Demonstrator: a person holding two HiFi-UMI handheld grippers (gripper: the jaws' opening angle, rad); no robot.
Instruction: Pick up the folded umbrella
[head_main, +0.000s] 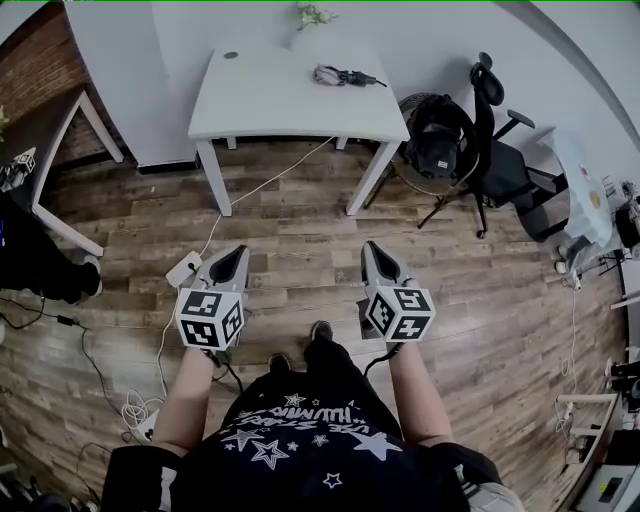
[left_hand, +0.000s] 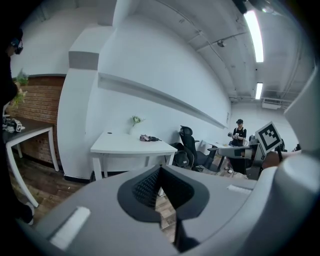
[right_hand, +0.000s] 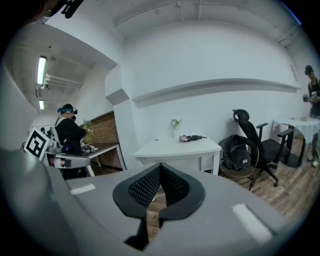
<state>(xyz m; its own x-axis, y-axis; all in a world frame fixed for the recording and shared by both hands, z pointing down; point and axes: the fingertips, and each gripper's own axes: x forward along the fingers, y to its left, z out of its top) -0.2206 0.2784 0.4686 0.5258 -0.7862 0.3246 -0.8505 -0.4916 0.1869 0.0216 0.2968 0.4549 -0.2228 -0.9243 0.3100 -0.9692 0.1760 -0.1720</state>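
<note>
**Folded umbrella (head_main: 346, 76): hazards on the approach**

The folded umbrella is lying on the far right part of the white table (head_main: 262, 104), near the small plant (head_main: 312, 14) at the wall edge. You are standing well apart from it on the wooden floor (head_main: 300, 225), and neither gripper is touching it.

You are holding the left gripper (head_main: 238, 250) and the right gripper (head_main: 369, 246) side by side, both aiming towards the table. Both pairs of jaws are pressing together at the tips, with nothing between them.

Likely faults from this position:

- **Pushing instead of gripping.** If you are arriving with the jaws together, they are likely to shove the umbrella along the tabletop, perhaps off the far edge.
- **Gripping the wrong part.** A thin dark part is sticking out to the umbrella's right; the views are not showing whether it is a strap or a handle. Clamping that alone is likely to let the body swing or slip.
- **Tripping.** A cable (head_main: 268, 182) is running from the table to a power strip (head_main: 183, 268) just ahead of your left side.
- **Striking the table.** Coming in low risks hitting the near edge.
</note>
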